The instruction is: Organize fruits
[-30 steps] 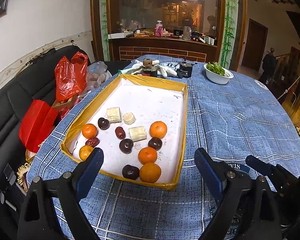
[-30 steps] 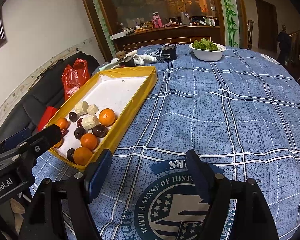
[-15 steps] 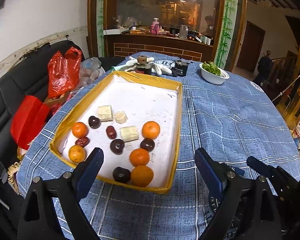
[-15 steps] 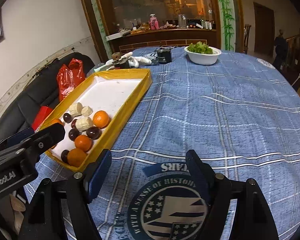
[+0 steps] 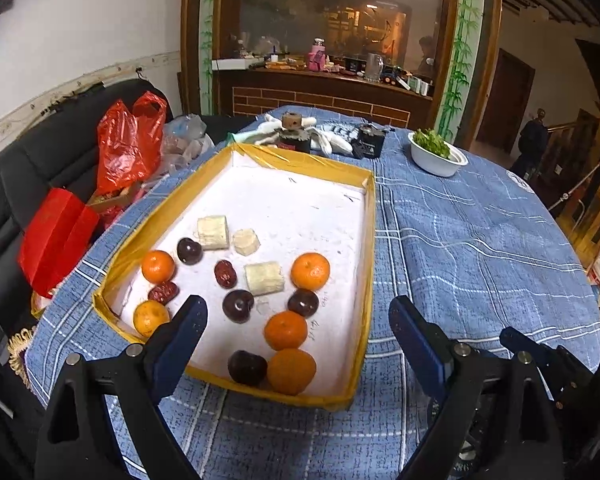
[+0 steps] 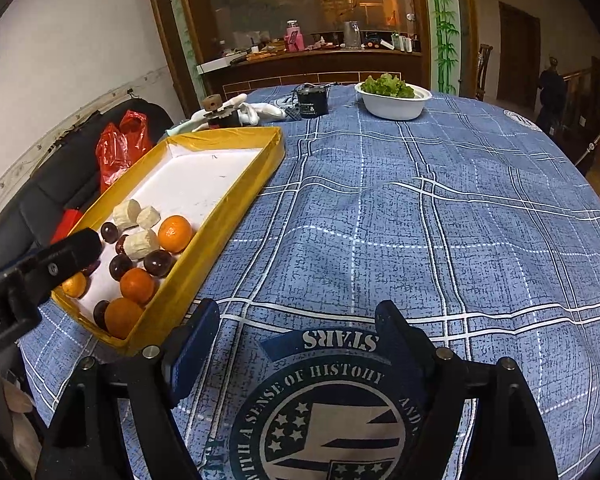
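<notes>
Your left gripper [image 5: 298, 316] stands wide open above the near edge of the yellow tray [image 5: 370, 264], holding nothing. Your right gripper [image 6: 296, 330] is opening over bare blue tablecloth [image 6: 440, 220], nothing between its jaws. The oranges [image 5: 310, 271], dark plums [image 5: 238, 305] and pale cut pieces [image 5: 263, 278] lie in the tray's near half.

In the right wrist view, the black finger of the left tongs [image 6: 66, 254] covers part of the small orange mandarin [image 6: 75, 285] and the fruit behind it in the yellow-walled, white-floored tray [image 6: 204, 256]. The tray's near wall hides the lower part of the nearest dark plum [image 6: 99, 314]. The items on the distant wooden counter [image 5: 324, 76] are too small to identify, and the round blue plaid-covered table [image 5: 480, 248] is cut off by the bottom edge.
</notes>
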